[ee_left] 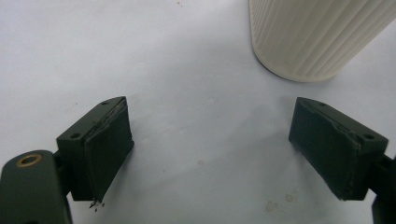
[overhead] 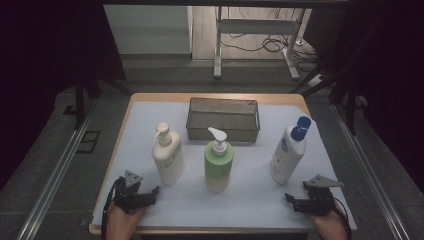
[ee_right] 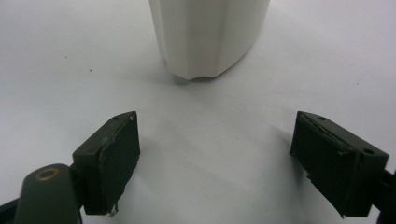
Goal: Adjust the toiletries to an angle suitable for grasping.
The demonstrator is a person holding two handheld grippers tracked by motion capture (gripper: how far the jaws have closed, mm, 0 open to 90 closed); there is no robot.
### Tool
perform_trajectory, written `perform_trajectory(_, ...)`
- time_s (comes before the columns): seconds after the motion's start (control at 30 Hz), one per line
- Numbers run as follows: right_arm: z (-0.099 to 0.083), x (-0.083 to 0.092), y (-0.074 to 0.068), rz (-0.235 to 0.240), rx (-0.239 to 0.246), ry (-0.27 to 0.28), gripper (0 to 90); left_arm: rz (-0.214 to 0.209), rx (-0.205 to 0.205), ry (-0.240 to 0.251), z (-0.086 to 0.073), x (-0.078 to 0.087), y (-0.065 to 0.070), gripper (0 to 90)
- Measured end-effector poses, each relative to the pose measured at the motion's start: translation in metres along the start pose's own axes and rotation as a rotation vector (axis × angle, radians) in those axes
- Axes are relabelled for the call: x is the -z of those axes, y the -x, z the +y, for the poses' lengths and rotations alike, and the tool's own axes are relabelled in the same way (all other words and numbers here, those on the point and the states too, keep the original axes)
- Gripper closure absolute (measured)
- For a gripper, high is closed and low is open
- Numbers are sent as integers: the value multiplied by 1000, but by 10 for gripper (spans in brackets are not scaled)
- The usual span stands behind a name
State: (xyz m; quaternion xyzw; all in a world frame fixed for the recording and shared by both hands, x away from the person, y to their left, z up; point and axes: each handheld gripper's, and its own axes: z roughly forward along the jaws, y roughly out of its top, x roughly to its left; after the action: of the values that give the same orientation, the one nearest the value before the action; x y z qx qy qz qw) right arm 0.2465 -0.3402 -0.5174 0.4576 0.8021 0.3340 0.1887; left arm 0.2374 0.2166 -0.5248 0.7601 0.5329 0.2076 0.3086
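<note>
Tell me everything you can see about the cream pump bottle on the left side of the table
The cream pump bottle stands upright on the white mat, leftmost of three bottles. It looks like plastic, with a white pump head whose spout points left, and a pale label on its front. In the left gripper view its lower body shows fine vertical ribs. Nothing touches it; the left gripper sits just in front, jaws open and empty.

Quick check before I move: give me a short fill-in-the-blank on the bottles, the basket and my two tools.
1. The middle pump bottle is ____ in colour.
2. The white bottle at the right has a ____ cap.
3. Behind the bottles, the mesh basket holds ____.
4. The left tool and the right tool both have their jaws ____.

Missing words: green; blue; nothing; open
</note>
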Motion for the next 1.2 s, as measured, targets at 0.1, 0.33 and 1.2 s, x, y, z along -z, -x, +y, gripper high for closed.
perform_trajectory(0.1,0,0,0,2,-1,1,153,4,6,10,-1,0,1,134)
perform_trajectory(0.33,0,0,0,2,-2,-2,153,1,8,11,-1,0,0,134)
perform_trajectory(1.2,9,6,-3,29,12,-18,145,0,11,11,-2,0,0,133)
